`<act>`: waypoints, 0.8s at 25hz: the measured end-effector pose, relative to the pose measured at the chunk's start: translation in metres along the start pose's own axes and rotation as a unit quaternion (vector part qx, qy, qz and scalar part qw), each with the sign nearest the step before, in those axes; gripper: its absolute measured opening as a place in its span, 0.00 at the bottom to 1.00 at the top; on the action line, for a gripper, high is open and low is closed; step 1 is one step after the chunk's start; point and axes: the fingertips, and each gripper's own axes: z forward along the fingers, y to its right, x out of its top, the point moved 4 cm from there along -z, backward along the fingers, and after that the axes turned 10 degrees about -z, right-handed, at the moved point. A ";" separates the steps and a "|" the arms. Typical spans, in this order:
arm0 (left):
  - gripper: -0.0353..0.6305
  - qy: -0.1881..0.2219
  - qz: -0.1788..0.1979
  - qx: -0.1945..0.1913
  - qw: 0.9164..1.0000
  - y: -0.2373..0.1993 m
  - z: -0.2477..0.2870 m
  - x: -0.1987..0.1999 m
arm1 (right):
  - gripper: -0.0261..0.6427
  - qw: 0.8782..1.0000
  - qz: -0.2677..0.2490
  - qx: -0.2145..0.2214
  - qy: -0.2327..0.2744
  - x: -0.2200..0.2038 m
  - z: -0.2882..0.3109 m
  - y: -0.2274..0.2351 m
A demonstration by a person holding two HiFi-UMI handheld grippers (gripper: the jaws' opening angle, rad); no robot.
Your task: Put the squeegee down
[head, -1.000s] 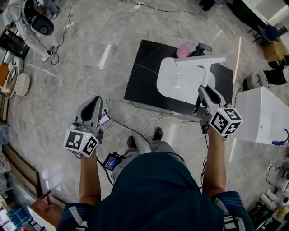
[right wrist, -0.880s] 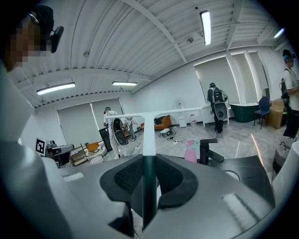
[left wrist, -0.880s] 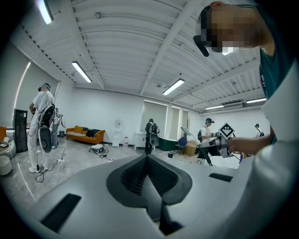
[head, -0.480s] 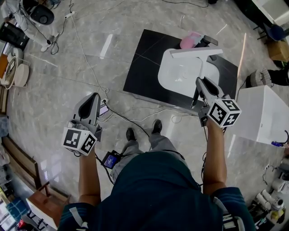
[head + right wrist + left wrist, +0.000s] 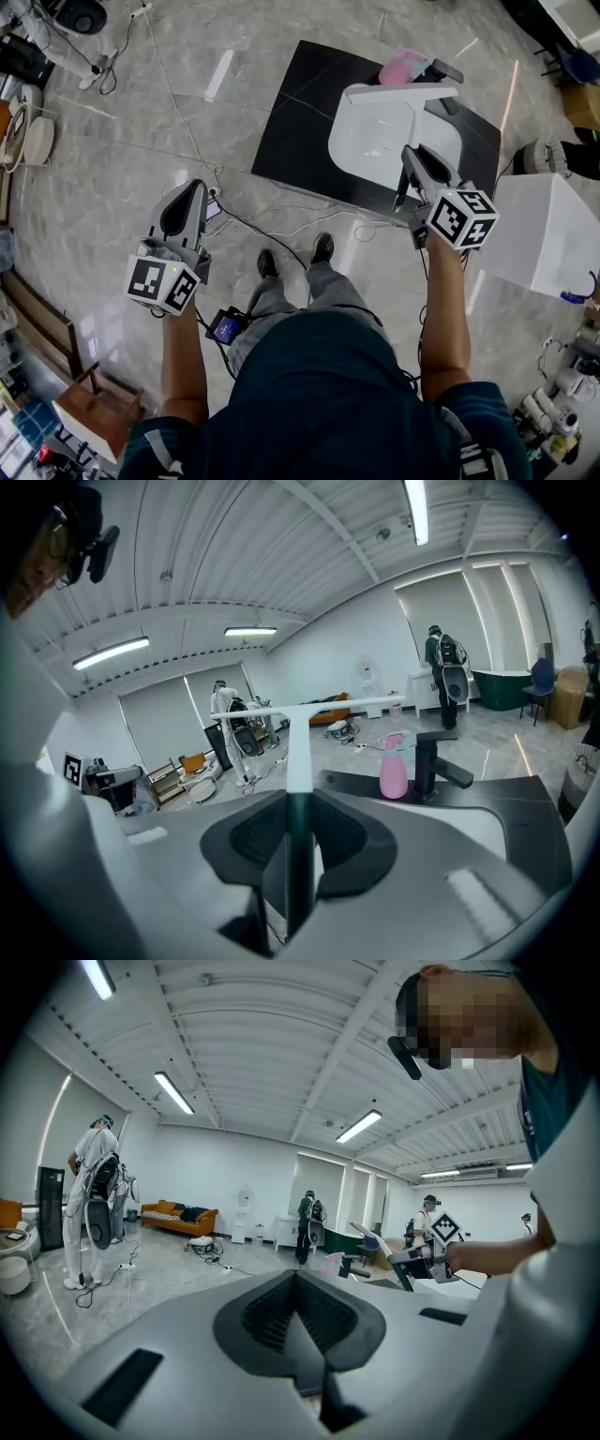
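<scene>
Squeegee clamped in right gripper (left gripper closed, empty).

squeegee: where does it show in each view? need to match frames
Head view: squeegee upper right, blade over the sink.
Left gripper view: small, right of centre.
Right gripper view: centre, handle clamped in right tongs.
Shared landmark: pink spray bottle.
</scene>
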 end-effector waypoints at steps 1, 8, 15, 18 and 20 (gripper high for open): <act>0.06 -0.001 -0.001 0.000 1.000 0.000 0.002 -0.001 | 0.17 1.000 0.000 0.001 -0.002 -0.002 0.003 0.001; 0.06 -0.005 -0.007 0.000 1.000 -0.005 0.008 -0.008 | 0.17 1.000 0.005 0.009 -0.013 -0.013 0.024 -0.001; 0.06 -0.013 -0.012 0.000 1.000 -0.009 0.009 -0.017 | 0.17 0.999 0.009 0.014 -0.028 -0.027 0.039 -0.002; 0.06 -0.017 -0.016 0.001 1.000 -0.014 0.010 -0.022 | 0.17 0.999 0.012 0.014 -0.035 -0.035 0.044 -0.002; 0.06 -0.020 -0.019 0.001 1.000 -0.014 0.010 -0.026 | 0.17 0.999 0.013 0.016 -0.039 -0.040 0.047 -0.002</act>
